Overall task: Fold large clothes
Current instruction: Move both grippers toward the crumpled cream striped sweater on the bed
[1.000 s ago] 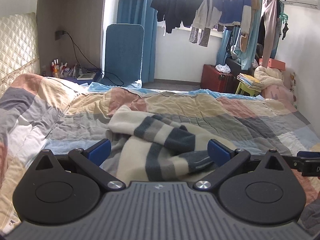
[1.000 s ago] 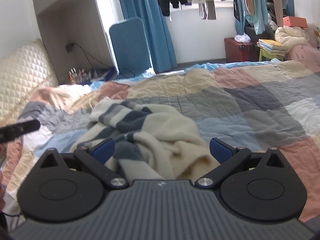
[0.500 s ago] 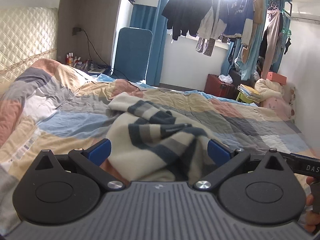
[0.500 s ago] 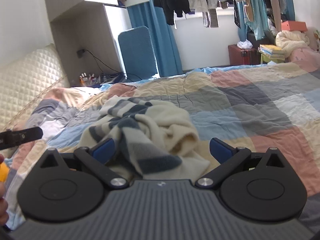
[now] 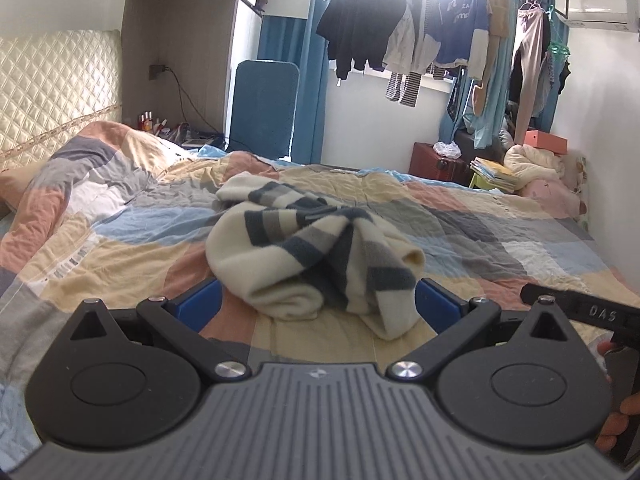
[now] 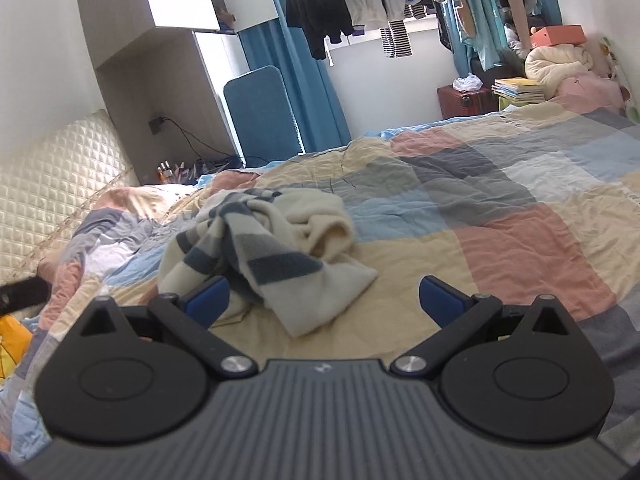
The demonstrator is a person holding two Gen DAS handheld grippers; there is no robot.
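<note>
both grippers spread above crumpled sweater

Changes logged. Our left gripper and right gripper have drawn back and up from the striped sweater; we now see bare checked quilt before each. The sweater, earlier spread wider, sits more bunched, one end trailing toward us, though lens distortion may exaggerate this. Both jaws stand as wide as before.
</note>
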